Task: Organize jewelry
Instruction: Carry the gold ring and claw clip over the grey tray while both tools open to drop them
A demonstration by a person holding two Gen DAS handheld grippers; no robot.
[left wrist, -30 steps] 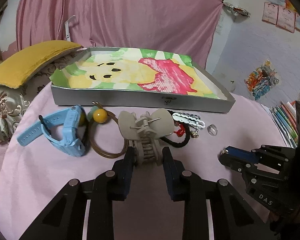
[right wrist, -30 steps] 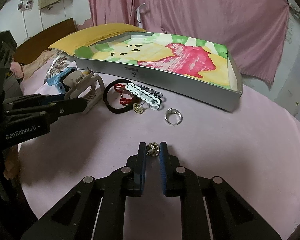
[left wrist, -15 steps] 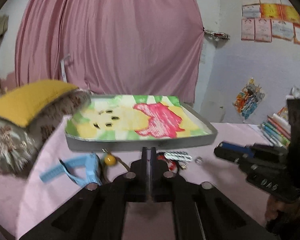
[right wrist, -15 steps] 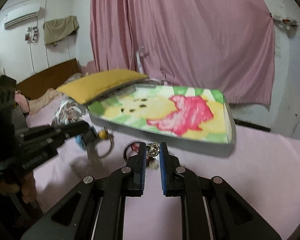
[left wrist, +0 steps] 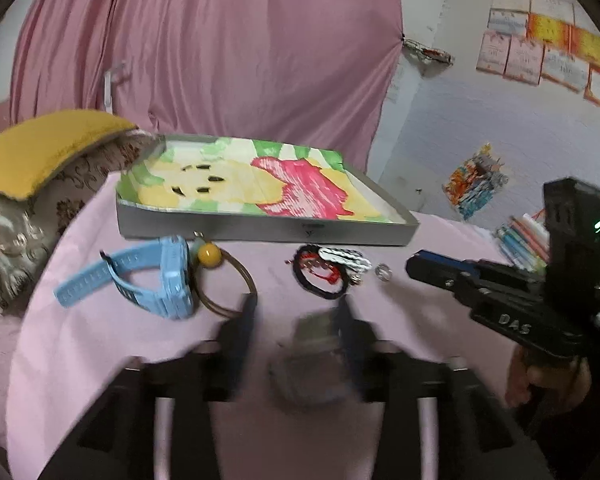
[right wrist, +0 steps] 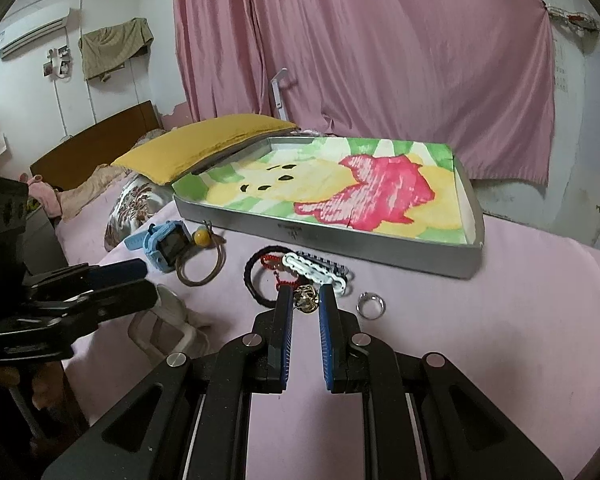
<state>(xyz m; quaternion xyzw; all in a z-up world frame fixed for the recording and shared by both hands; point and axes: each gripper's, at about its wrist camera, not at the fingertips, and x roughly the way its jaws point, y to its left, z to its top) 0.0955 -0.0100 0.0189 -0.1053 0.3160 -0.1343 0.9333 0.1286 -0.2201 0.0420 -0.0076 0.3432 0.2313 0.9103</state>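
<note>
Pinching gold earring (right wrist: 306, 299), right hand-held gripper (right wrist: 305, 300), left hand-held gripper (left wrist: 296, 312) opening w/ blurred hair clip (left wrist: 312, 356) between, ring (right wrist: 371, 304) nearby.

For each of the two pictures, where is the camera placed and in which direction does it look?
Left wrist view: sits on the left hand-held gripper, looks forward and down over the pink table cover to the tray; its jaws are opening, a blurred beige hair clip between them. The right hand-held gripper and the hand holding it show at right.
Right wrist view: sits on the right hand-held gripper, shut on a small gold ornament, facing the same tray; the left hand-held gripper shows at left.
Shared: tray, blue watch, black hair tie, silver ring.
</note>
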